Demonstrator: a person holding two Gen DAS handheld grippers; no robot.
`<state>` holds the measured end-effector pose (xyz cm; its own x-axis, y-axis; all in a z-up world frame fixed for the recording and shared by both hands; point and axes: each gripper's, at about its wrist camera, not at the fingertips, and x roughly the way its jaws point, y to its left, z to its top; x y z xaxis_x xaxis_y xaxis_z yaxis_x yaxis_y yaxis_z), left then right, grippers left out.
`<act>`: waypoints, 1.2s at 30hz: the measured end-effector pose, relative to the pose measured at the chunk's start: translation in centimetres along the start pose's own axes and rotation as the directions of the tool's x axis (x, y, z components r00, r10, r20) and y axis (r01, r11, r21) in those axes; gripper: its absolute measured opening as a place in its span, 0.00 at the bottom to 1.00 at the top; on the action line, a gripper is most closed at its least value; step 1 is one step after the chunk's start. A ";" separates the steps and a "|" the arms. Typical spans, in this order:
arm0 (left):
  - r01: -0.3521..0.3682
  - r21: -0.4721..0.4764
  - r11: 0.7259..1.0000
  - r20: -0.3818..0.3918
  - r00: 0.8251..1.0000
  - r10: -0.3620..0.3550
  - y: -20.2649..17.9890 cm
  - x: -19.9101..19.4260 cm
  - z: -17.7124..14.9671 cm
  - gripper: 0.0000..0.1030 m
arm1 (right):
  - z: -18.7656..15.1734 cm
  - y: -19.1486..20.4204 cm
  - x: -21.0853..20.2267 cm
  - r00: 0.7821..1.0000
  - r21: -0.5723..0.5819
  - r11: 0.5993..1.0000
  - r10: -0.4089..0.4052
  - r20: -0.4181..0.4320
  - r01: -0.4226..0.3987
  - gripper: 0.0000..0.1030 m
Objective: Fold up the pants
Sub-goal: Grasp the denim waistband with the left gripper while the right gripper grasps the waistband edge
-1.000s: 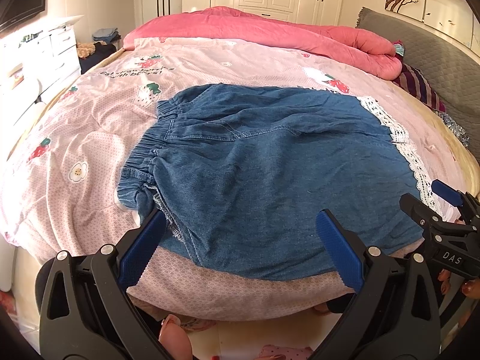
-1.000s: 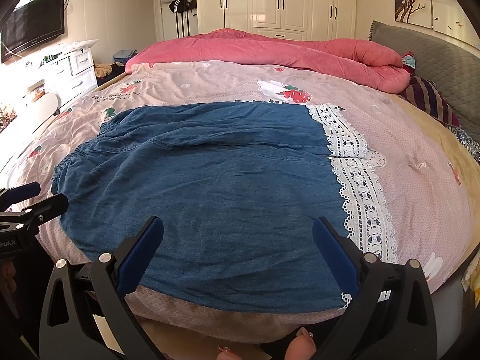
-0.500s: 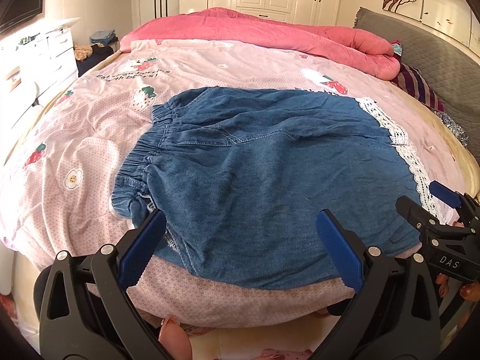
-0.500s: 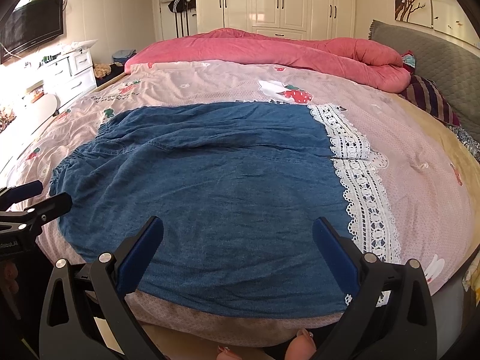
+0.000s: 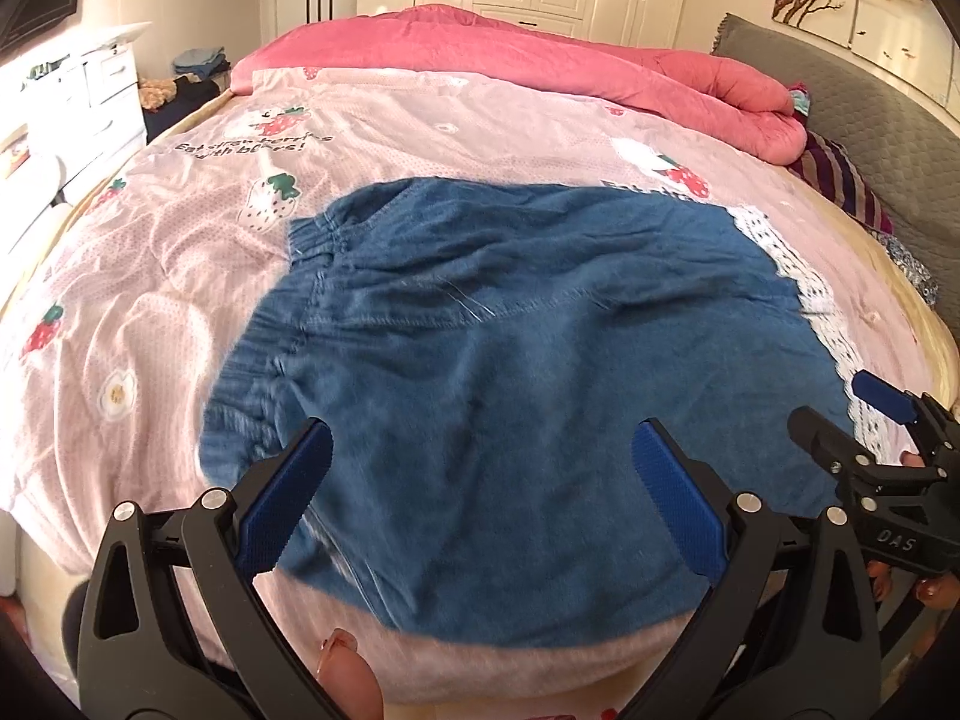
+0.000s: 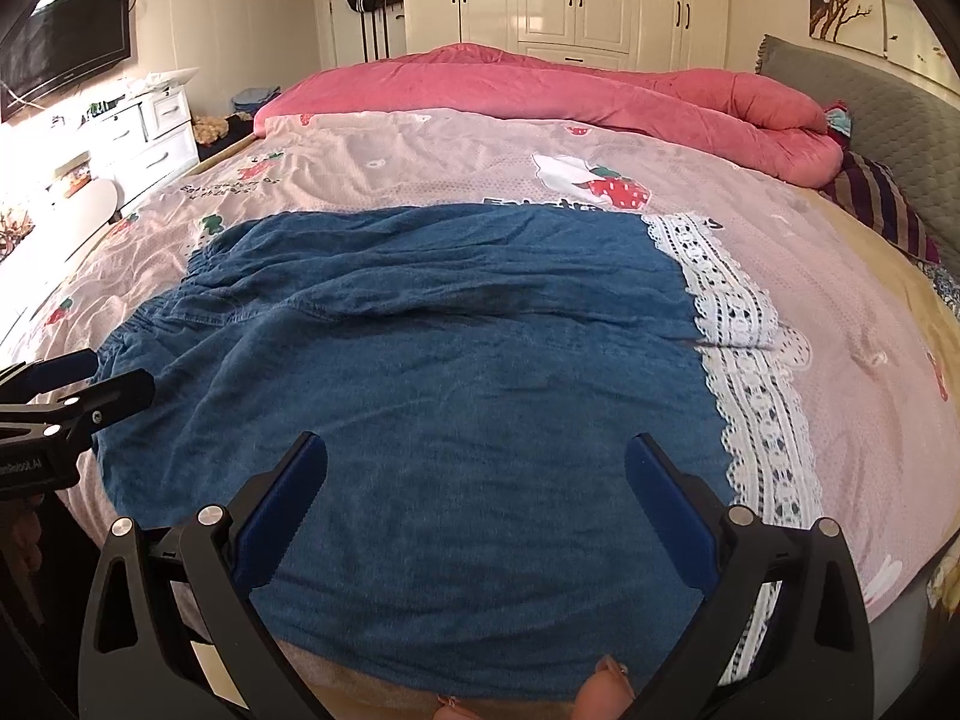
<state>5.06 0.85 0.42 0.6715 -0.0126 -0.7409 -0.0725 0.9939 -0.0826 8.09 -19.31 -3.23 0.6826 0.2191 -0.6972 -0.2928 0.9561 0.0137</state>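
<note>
One wrinkled denim pants, lace-trimmed, on dotted quilt.

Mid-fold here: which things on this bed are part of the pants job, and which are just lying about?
Job:
- blue denim pants with white lace hems, spread flat
- left hand-held gripper, open
- right hand-held gripper, open
- pink strawberry-print bedspread, the work surface

Lying about:
- rolled pink quilt
- striped pillow
- wall-mounted black television
</note>
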 end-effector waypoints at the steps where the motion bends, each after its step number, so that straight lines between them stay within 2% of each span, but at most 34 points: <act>1: -0.003 0.003 1.000 -0.004 1.000 0.003 0.3 0.3 0.5 0.92 | 0.5 -0.1 0.4 1.000 0.002 1.000 0.013 -0.005 -0.013 0.96; 7: -0.036 -0.030 0.999 -0.004 0.999 0.036 3.6 2.6 4.6 0.92 | 4.2 0.0 3.3 0.995 -0.015 0.997 0.077 -0.059 -0.078 0.96; 12: -0.133 0.018 0.991 -0.017 0.991 0.133 6.2 6.2 8.3 0.92 | 8.6 1.1 6.3 0.992 -0.105 0.988 0.107 -0.068 -0.114 0.96; 15: -0.152 0.040 0.988 -0.056 0.987 0.154 7.6 8.8 9.9 0.92 | 11.0 1.7 9.0 0.990 -0.157 0.981 0.105 -0.090 -0.119 0.96; 18: -0.140 0.052 0.989 -0.064 0.988 0.143 8.7 10.4 10.8 0.92 | 13.0 2.4 11.9 0.989 -0.235 0.966 0.075 -0.130 -0.105 0.96; 20: -0.121 0.064 0.991 -0.085 0.988 0.126 9.1 11.5 11.3 0.92 | 14.5 2.4 13.8 0.983 -0.254 0.958 0.100 -0.151 -0.136 0.96; 23: -0.116 0.105 0.988 -0.096 0.987 0.126 9.4 13.0 12.0 0.92 | 16.3 2.4 16.0 0.982 -0.278 0.950 0.095 -0.164 -0.138 0.96; 24: -0.095 0.106 0.990 -0.103 0.989 0.106 9.4 13.4 12.3 0.92 | 16.8 2.5 16.8 0.980 -0.283 0.949 0.093 -0.175 -0.141 0.96; 27: -0.039 0.105 0.994 -0.104 0.993 0.050 9.3 14.0 12.9 0.77 | 17.8 3.0 18.5 0.972 -0.293 0.941 0.112 -0.206 -0.171 0.96; 29: -0.021 0.120 0.992 -0.112 0.993 0.035 9.0 14.6 13.1 0.57 | 18.3 3.6 19.6 0.969 -0.301 0.937 0.110 -0.219 -0.175 0.96; 31: 0.019 0.134 0.991 -0.130 0.991 -0.001 8.7 15.2 13.2 0.44 | 18.6 4.2 20.6 0.962 -0.312 0.930 0.121 -0.244 -0.196 0.96; 33: 0.032 0.149 0.988 -0.143 0.990 -0.010 8.4 15.7 13.1 0.39 | 18.7 4.8 21.3 0.956 -0.343 0.915 0.121 -0.267 -0.211 0.96; 34: 0.040 0.151 0.988 -0.146 0.989 -0.017 8.5 15.8 13.1 0.34 | 18.7 5.3 21.7 0.958 -0.379 0.903 0.105 -0.266 -0.204 0.96; 36: 0.042 0.140 0.989 -0.148 0.989 -0.021 8.9 16.1 13.1 0.13 | 18.8 6.0 22.1 0.963 -0.435 0.880 0.082 -0.256 -0.190 0.96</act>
<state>24.90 10.89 -3.51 0.5563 -0.0493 -0.8295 0.0593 0.9980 -0.0195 34.04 -5.04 -5.08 0.4623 0.2392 -0.8539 -0.6790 0.7148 -0.1673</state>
